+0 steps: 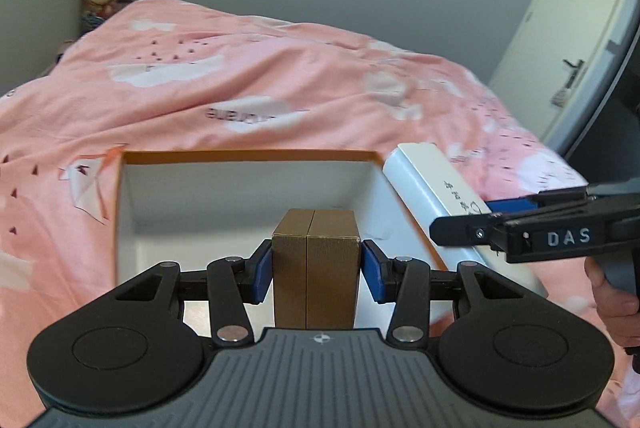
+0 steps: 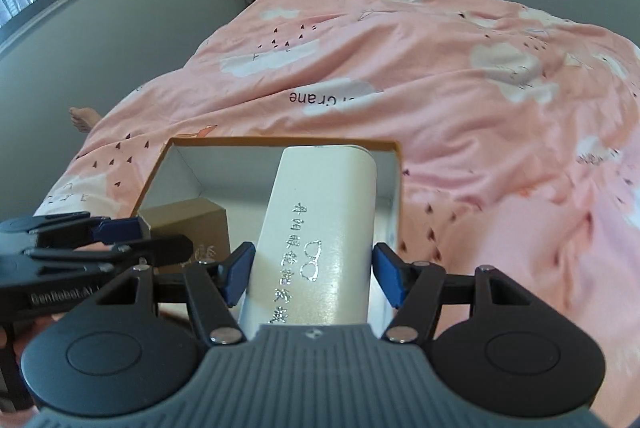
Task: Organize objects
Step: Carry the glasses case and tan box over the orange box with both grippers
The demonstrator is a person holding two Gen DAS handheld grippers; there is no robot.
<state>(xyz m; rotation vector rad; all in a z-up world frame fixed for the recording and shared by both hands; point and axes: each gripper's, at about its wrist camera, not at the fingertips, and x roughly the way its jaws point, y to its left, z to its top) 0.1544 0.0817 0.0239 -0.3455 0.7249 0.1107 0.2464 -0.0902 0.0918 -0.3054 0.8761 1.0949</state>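
Brown box [image 1: 315,268] clamped in left gripper [image 1: 316,264]; white case [image 2: 320,240] in right gripper [image 2: 314,272], over tray rim [image 2: 280,141].

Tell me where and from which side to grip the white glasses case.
Grip the white glasses case across its narrow width, on the two long side walls, coming in along its length from the near end, as the right gripper does now with its blue fingers on either flank. It is long and round-edged, so its flat sides probably give the steadiest hold over the open box.
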